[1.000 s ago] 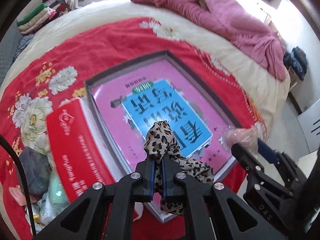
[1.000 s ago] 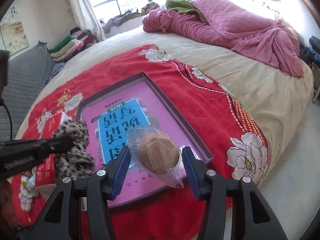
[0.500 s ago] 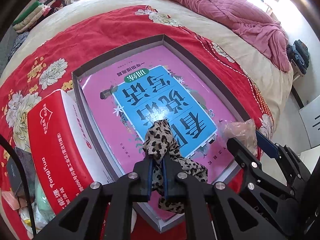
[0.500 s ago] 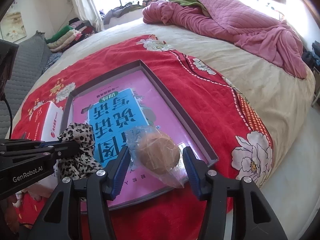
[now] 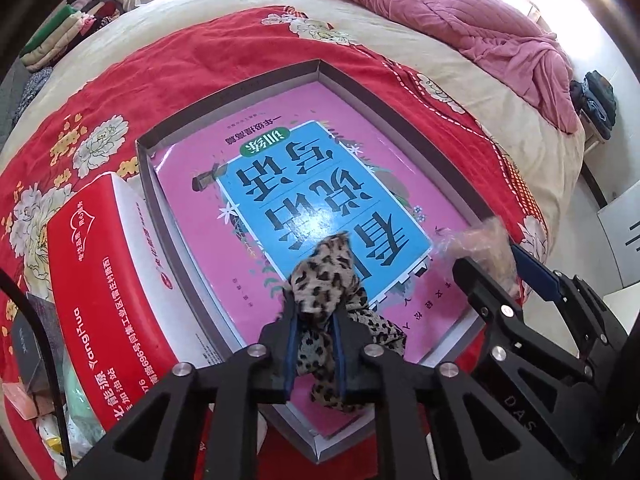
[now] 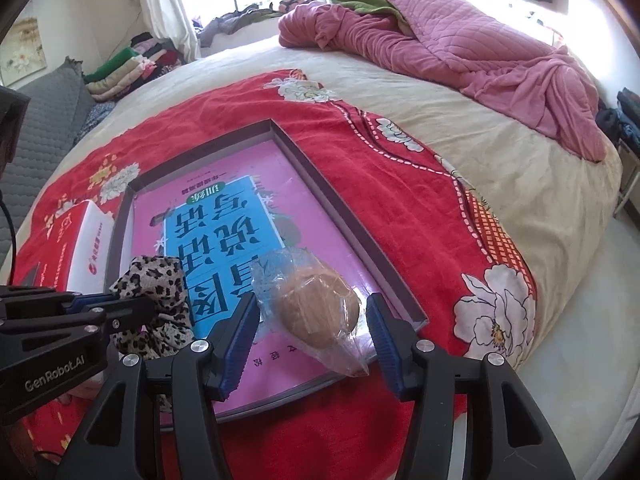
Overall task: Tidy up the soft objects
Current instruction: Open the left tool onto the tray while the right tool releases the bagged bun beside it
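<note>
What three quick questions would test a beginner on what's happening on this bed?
1. True or false: the left hand-held gripper is clamped on the leopard-print cloth.
2. What sits between the right hand-held gripper fingers? A) bagged bun B) sock C) towel
3. Fill in: seen from the left camera, the red box lies to the ___ of the tray.
Key: 1 true; 2 A; 3 left.

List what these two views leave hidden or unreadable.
- Left wrist view: the lower part of the leopard cloth sits behind the left claw.
- Right wrist view: the bread bag sits between the fingers of the right claw; contact cannot be judged, and the plastic blurs what's inside.
- Left wrist view: the pile beside the red box is cut off by the lens edge.
- Both views: the pink book hides the tray floor.
</note>
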